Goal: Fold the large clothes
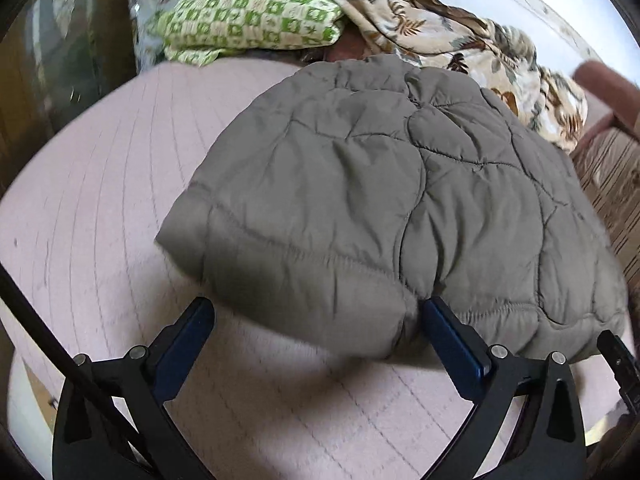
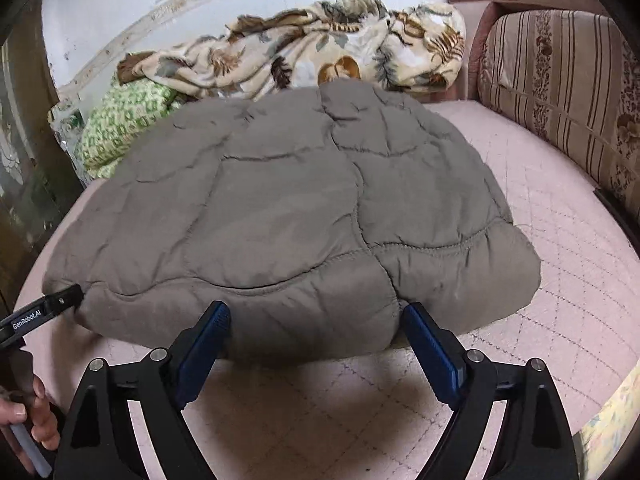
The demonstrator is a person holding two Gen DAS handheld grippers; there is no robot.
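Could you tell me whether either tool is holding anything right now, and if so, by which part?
Nothing is held. Both the left tool and the right tool stand open at the near edge of the grey quilted jacket, pads not pressing it.

A home bedroom: pink bedspread, crumpled floral blanket, striped cushion.

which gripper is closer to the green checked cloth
Left. The left gripper is at the jacket's edge nearer the green checked cloth; the right gripper sits further along.
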